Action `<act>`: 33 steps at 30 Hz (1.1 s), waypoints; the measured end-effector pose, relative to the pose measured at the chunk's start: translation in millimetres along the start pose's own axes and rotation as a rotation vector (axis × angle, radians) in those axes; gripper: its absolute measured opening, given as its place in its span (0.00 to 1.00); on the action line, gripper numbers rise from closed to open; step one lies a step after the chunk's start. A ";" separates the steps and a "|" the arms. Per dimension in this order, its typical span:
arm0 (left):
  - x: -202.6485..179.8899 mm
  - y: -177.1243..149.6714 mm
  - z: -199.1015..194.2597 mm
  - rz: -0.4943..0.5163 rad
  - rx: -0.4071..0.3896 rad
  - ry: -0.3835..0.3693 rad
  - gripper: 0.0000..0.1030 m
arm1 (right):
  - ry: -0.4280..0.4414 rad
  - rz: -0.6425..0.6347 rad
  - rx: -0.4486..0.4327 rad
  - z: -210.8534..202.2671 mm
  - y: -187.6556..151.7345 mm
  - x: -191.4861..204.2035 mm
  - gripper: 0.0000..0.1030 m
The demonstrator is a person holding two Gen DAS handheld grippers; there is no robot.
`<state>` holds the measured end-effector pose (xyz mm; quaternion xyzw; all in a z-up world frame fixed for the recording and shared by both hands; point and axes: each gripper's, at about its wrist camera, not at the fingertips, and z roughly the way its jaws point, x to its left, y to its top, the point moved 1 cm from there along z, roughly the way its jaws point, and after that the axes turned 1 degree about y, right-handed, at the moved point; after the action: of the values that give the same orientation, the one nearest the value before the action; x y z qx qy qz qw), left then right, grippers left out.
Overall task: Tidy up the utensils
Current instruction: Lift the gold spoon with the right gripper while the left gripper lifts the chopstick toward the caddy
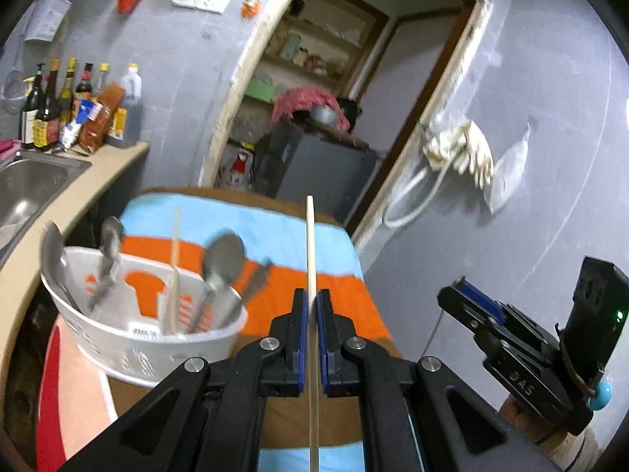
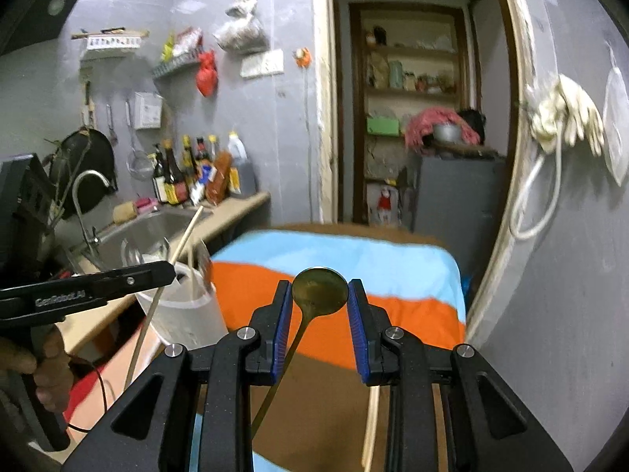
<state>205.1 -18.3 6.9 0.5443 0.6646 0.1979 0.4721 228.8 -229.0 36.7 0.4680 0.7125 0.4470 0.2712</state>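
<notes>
Both pairs of fingers are loaded. Left gripper (image 1: 313,334) has its blue pads clenched on a single pale chopstick (image 1: 310,244), which runs straight up the middle of the left wrist frame, pinched partway along so each end sticks out clear. Right gripper (image 2: 319,328) grips a brass-coloured spoon (image 2: 319,289) by the bowl, pads pressing on either edge, its handle trailing down toward the lower centre.

At lower left of the left wrist frame the white slotted caddy (image 1: 157,338) sits on the striped cloth (image 1: 275,216), already holding several metal spoons (image 1: 222,263) and another chopstick (image 1: 175,259). Judging by that, both utensils are being carried to the caddy, gripped so a free end can drop in first.
</notes>
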 end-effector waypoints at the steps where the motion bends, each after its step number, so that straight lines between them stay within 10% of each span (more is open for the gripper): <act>1: 6.3 6.6 -3.6 -0.012 -0.021 0.004 0.05 | 0.009 -0.014 -0.020 -1.7 8.9 6.5 0.24; 16: 129.2 75.6 -35.3 -0.228 -0.285 0.149 0.05 | 0.101 -0.076 -0.193 7.3 76.7 81.0 0.24; 33: 177.7 74.8 5.2 -0.228 -0.319 0.214 0.05 | 0.038 -0.056 -0.189 65.6 75.1 121.2 0.24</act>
<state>256.4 166.8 -10.7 0.3601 0.7284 0.3024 0.4983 263.1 -81.5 77.7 0.4116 0.6851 0.5130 0.3131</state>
